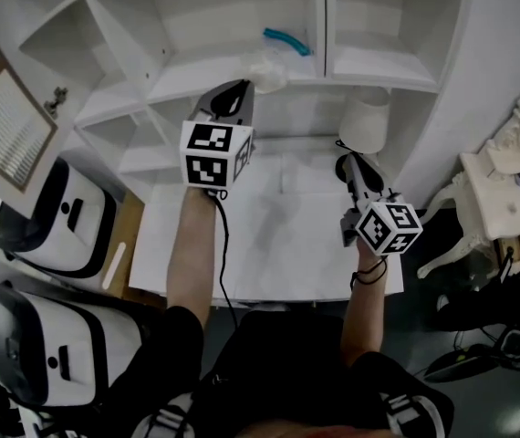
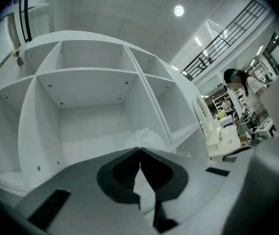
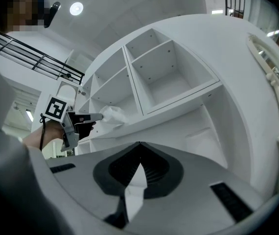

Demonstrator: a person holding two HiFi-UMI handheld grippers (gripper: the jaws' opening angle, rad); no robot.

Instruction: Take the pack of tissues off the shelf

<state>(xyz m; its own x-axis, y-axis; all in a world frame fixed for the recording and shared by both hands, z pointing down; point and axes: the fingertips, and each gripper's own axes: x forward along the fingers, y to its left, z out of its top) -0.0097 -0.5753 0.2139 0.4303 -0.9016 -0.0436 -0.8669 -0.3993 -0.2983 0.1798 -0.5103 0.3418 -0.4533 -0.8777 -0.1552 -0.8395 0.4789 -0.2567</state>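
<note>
The pack of tissues (image 1: 267, 67), a crinkled pale wrapper, lies at the front of a shelf compartment in the white shelf unit (image 1: 196, 26). My left gripper (image 1: 244, 86) reaches up to it, its jaws closed together on the near edge of the wrapper. In the left gripper view the pack (image 2: 147, 133) shows just past the closed tips of the left gripper (image 2: 139, 150). The right gripper view shows the left gripper (image 3: 98, 116) touching the pack (image 3: 113, 115) from the side. My right gripper (image 1: 344, 164) hangs lower over the white table (image 1: 269, 245), shut and empty, as the right gripper (image 3: 139, 144) also shows in its own view.
A blue object (image 1: 287, 41) lies on the shelf just behind the pack. A white cylinder (image 1: 367, 117) stands at the table's back right. An ornate white piece of furniture (image 1: 506, 190) is at the right, and white-and-black machines (image 1: 59, 217) are on the floor at the left.
</note>
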